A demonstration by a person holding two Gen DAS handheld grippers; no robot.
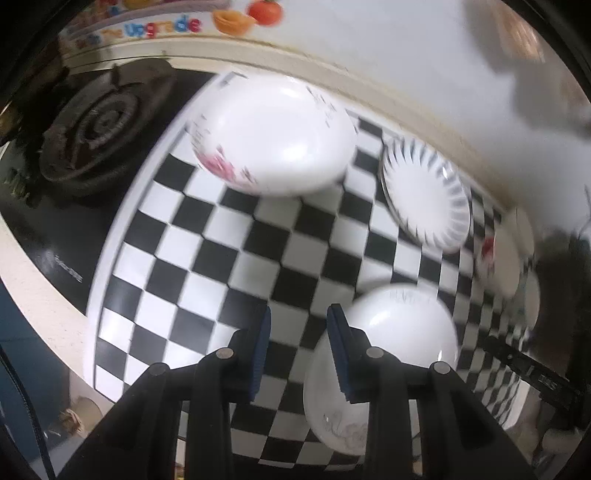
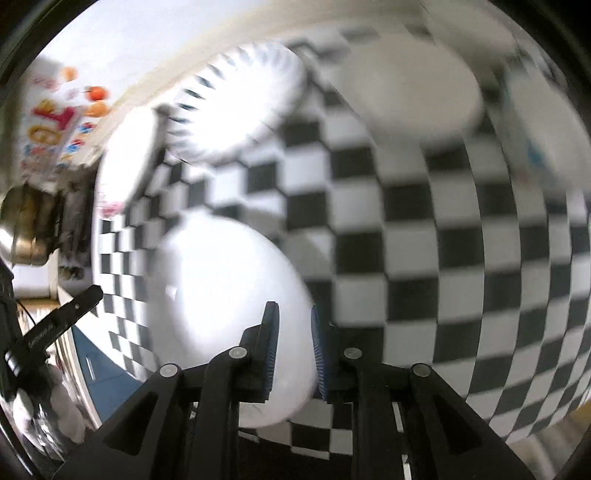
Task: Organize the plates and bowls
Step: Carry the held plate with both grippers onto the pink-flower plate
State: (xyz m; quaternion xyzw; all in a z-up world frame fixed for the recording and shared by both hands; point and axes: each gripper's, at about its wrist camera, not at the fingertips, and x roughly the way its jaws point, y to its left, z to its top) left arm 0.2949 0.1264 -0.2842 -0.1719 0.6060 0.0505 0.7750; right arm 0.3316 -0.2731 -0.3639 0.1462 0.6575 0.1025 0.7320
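Note:
On the black-and-white checkered mat (image 1: 207,251) lie a white plate with a pink flower (image 1: 273,136), a plate with a dark-rayed rim (image 1: 424,192) and a white bowl (image 1: 391,354). My left gripper (image 1: 299,350) is open and empty, just left of the bowl, with its right finger over the bowl's rim. In the right wrist view my right gripper (image 2: 293,350) is shut on the rim of that white bowl (image 2: 221,302). The rayed plate (image 2: 236,110) and another white dish (image 2: 413,96) lie beyond it, blurred.
A black gas burner (image 1: 99,122) sits left of the mat. More white dishes (image 1: 498,258) lie at the mat's right edge. A wall with a colourful sticker (image 1: 166,27) is behind. The other gripper's black arm (image 1: 528,373) shows at the right.

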